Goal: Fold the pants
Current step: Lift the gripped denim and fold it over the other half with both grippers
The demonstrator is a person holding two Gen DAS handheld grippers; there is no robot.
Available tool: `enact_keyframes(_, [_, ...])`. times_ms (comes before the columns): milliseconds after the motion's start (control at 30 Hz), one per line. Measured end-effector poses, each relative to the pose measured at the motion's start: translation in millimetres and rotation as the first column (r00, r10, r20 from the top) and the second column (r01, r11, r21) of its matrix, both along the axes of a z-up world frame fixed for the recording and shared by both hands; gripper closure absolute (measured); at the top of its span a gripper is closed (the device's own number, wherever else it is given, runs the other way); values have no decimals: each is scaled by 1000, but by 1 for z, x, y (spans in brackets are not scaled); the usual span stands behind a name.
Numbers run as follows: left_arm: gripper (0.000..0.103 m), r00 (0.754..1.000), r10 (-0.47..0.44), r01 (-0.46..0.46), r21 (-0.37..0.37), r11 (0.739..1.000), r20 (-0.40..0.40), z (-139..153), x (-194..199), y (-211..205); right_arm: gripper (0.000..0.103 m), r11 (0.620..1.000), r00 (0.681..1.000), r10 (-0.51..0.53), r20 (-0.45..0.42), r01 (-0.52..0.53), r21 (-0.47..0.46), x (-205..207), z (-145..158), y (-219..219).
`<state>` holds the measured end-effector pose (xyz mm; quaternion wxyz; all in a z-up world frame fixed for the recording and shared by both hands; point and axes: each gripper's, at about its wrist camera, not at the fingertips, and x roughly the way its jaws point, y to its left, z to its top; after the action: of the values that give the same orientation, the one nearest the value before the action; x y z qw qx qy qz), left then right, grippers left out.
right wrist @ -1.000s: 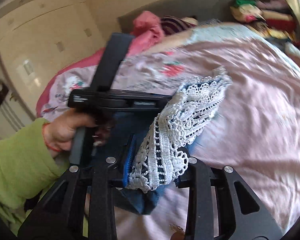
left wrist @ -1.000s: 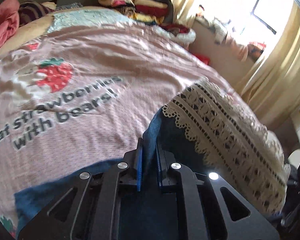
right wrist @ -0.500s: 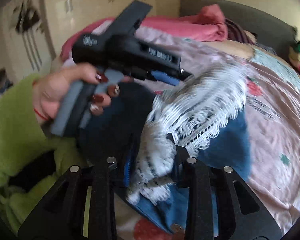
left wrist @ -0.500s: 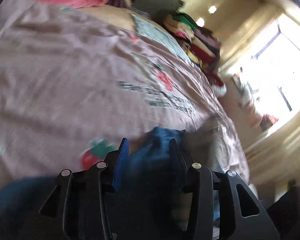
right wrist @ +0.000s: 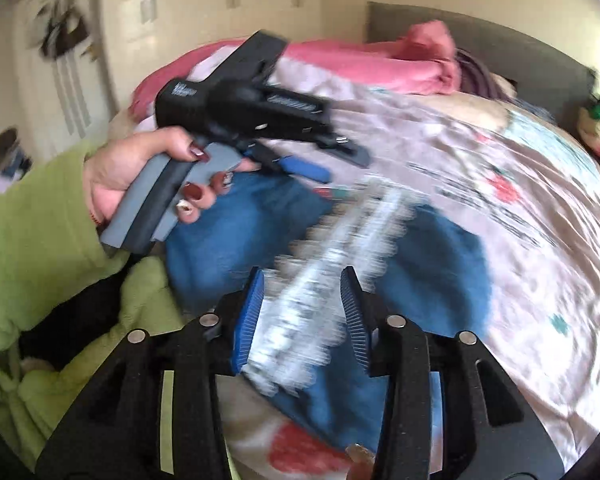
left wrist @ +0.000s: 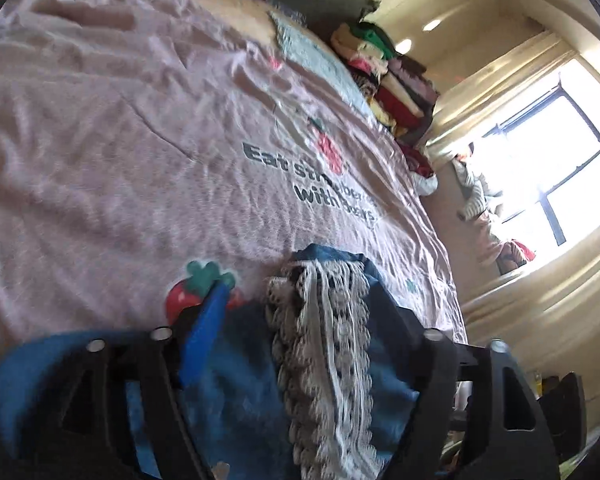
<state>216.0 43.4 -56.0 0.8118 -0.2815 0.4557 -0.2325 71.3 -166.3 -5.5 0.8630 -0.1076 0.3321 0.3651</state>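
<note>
Now the pants (left wrist: pixel 244 408), blue with a lace trim (left wrist: pixel 324 340), lie folded over on the bed (left wrist: pixel 120 160). Left gripper (left wrist: pixel 296 320) fingers have just spread wide around the cloth, releasing it; right gripper (right wrist: pixel 302 312) fingers have also been opening, lace loose between them, apparently letting the fold settle.

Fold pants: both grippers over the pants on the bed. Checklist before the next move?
1. Left hand-held gripper released: ok. Its jaws stand wide and have just been opening; the pads are off the pants.
2. Right hand-held gripper released: ok, it seems. Its jaws are apart and have just been opening, with the lace trim loose between them.
3. Pants resting on the bedspread: ok.
4. Fold lies flat, edges matched: cannot tell; the grippers hide much of it.
5. Right wrist view sharp enough to aim: not ok, lace blurred.
</note>
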Motion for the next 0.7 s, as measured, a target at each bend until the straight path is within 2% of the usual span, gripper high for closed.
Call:
enact_keyframes(67, [15, 999, -17, 16, -7, 1000, -47, -12, 13, -4, 65, 1000, 999, -28, -19, 28, 3, 1, -5, -11])
enact_keyframes(133, [15, 996, -34, 37, 35, 999, -82, -19, 24, -16, 63, 999, 998, -46, -51, 47, 15, 2, -12, -20])
enact_keyframes(167, [22, 996, -35, 40, 61, 997, -78, -19, 26, -21, 61, 998, 997, -52, -60, 53, 18, 3, -15, -22])
enact_keyframes(200, [59, 997, -39, 45, 79, 996, -70, -17, 26, -25, 60, 998, 996, -55, -69, 57, 21, 3, -17, -24])
enact_keyframes(233, [83, 997, -54, 58, 55, 997, -60, -14, 24, -29, 60, 998, 995, -62, -73, 64, 20, 5, -18, -24])
enact_keyframes(267, [90, 998, -41, 43, 50, 998, -39, -9, 20, -29, 60, 997, 994, -71, -80, 74, 29, 9, -17, -27])
enact_keyframes(367, [90, 998, -27, 24, 59, 998, 62, 16, -1, -29, 60, 992, 992, -107, -63, 111, 62, 21, -9, -37])
enact_keyframes(467, [90, 989, -48, 46, 19, 999, 137, 35, -28, -30, 60, 981, 986, -162, -48, 166, 100, 44, 5, -55])
enact_keyframes(533, [90, 982, -77, 74, 26, 997, 171, 39, -40, -31, 59, 977, 982, -180, -63, 186, 103, 66, 9, -61])
enact_keyframes(633, [89, 984, -61, 38, 143, 989, 166, 31, -45, -35, 59, 966, 964, -244, -100, 251, 56, 96, 5, -62])
enact_keyframes(700, [89, 990, -19, -1, 137, 991, 139, 23, -35, -30, 59, 959, 953, -271, -137, 280, 52, 107, 1, -61])
